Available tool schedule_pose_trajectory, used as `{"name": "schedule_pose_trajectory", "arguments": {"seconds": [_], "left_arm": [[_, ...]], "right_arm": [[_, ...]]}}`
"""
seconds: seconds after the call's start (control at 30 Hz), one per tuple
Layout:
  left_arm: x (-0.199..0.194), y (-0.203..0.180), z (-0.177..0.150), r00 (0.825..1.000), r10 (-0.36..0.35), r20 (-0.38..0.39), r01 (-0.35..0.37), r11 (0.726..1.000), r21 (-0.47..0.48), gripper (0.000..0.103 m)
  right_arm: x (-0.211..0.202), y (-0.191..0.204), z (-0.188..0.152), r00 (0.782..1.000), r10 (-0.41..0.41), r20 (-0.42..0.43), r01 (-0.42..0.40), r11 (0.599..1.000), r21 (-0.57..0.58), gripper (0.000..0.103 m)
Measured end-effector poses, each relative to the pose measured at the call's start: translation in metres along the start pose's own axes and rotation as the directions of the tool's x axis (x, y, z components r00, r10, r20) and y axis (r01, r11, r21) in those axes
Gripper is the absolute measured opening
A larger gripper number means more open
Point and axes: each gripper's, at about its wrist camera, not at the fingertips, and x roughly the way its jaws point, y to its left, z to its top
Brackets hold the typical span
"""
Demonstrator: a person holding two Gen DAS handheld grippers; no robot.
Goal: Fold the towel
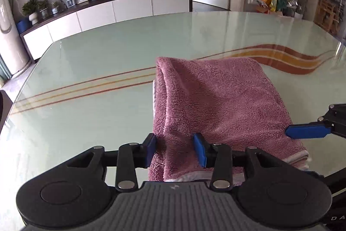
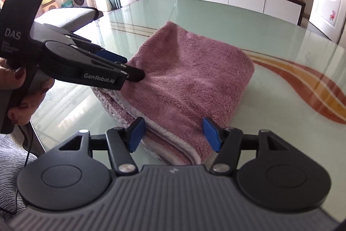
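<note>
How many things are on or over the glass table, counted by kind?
Towel: 1, pink, folded, lying on the table.
Grippers: 2, the left gripper and the right gripper, both open at the towel's near edge.
Total: 3.

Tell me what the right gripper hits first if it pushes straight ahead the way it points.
The towel. The right gripper is open with the towel's near folded edge already between its fingers, so it would likely press deeper into the pink pile at once. How close the pads sit to the cloth is unclear.
</note>
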Motion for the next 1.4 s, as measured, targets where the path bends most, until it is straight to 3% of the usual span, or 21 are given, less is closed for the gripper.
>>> {"name": "schedule_pose_trajectory", "arguments": {"seconds": [0.13, 0.3, 0.47, 0.63, 0.83, 1.0, 1.17, 1.4], "left_arm": [[-0.014, 0.014, -0.006, 1.0, 0.007, 0.026, -0.005, 0.998, -0.063, 0.043], [-0.034, 0.033, -0.022, 0.999, -0.003, 0.038, 0.007, 0.993, -0.117, 0.043], [-0.045, 0.041, -0.033, 1.0, -0.003, 0.027, 0.006, 0.993, -0.121, 0.043], [-0.058, 0.043, -0.041, 1.0, 0.007, 0.029, -0.003, 0.994, -0.111, 0.045], [-0.075, 0.065, -0.05, 0.999, 0.025, 0.044, -0.018, 0.987, -0.162, 0.048], [-0.08, 0.083, -0.056, 0.999, 0.022, 0.046, -0.012, 0.978, -0.211, 0.048], [-0.077, 0.089, -0.056, 0.999, 0.0, 0.04, 0.009, 0.973, -0.231, 0.049], [-0.064, 0.068, -0.05, 0.997, -0.073, 0.037, 0.078, 0.985, -0.157, 0.05]], "right_arm": [[-0.001, 0.001, 0.0, 1.0, -0.004, -0.003, 0.004, 1.0, -0.003, 0.061], [-0.017, 0.003, 0.009, 0.998, 0.028, 0.053, -0.029, 0.999, 0.019, 0.061], [-0.022, 0.028, 0.024, 0.993, 0.091, 0.08, -0.086, 0.994, -0.064, 0.061], [-0.004, 0.06, 0.038, 0.986, 0.153, 0.062, -0.141, 0.976, -0.168, 0.06], [0.03, 0.09, 0.05, 0.98, 0.198, 0.005, -0.192, 0.953, -0.235, 0.055], [0.038, 0.084, 0.052, 0.979, 0.203, -0.012, -0.202, 0.963, -0.18, 0.041], [0.04, 0.073, 0.054, 0.979, 0.204, -0.019, -0.205, 0.973, -0.109, 0.018], [0.019, 0.051, 0.057, 0.975, 0.223, 0.023, -0.223, 0.975, -0.014, 0.013]]}}
